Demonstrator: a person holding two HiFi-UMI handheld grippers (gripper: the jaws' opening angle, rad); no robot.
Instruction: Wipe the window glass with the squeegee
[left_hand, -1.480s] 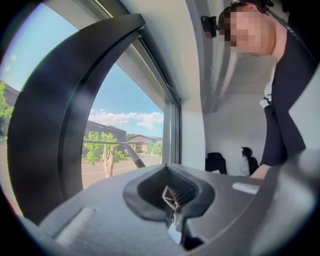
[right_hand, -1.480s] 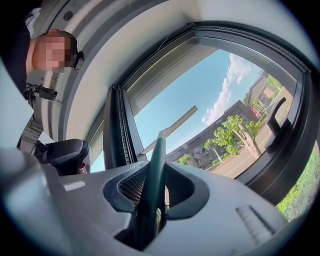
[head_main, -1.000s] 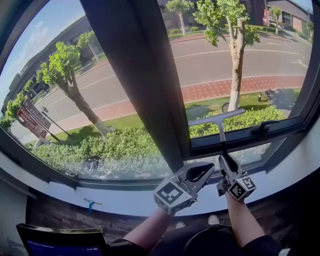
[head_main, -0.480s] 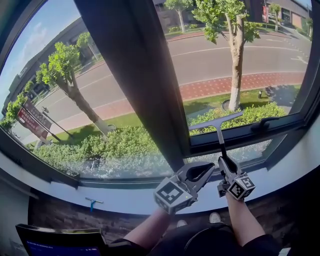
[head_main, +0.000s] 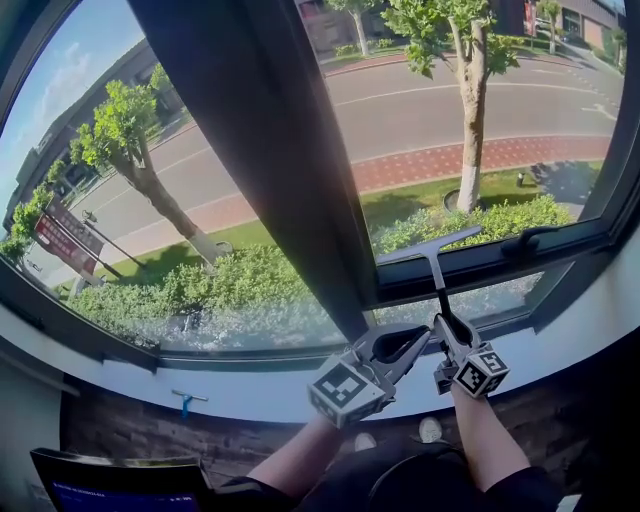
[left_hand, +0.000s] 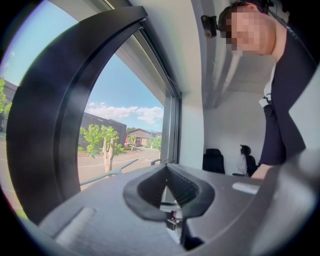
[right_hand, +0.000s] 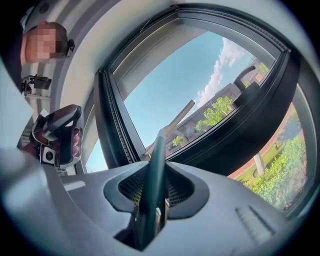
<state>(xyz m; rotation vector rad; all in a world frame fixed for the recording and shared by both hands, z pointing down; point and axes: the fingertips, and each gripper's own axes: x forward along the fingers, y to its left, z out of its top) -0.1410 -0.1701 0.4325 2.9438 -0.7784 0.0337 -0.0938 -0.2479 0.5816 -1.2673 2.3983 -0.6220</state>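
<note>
Squeegee (head_main: 434, 270) first: its dark handle is clamped between the jaws of the right gripper (head_main: 446, 325). The right gripper view shows the handle running straight up out of the closed jaws, so we call that a firm grasp. The blade sits at centre right of the head view, its long axis running left to right and tilted slightly up at the right end. It lies low on the right pane, just above the bottom frame bar (head_main: 490, 268). We cannot tell whether the rubber actually touches the glass (head_main: 530, 120). Nearly all the unwiped pane lies above and to the upper right of the blade, so we judge the coming stroke has to go up or across, not down. The latch (head_main: 530, 246) is just right of the blade's end and could snag it. The mullion (head_main: 290, 170) bounds the pane on the left. The right gripper is the nearer one by far. The left gripper (head_main: 420, 338) sits just beside it at lower left, tips pinched together with nothing between them, idle over the sill (head_main: 200, 400). The right forearm (head_main: 485, 440) rises from the bottom edge, pointing up at the window. The left forearm (head_main: 290, 460) angles in from lower centre.
</note>
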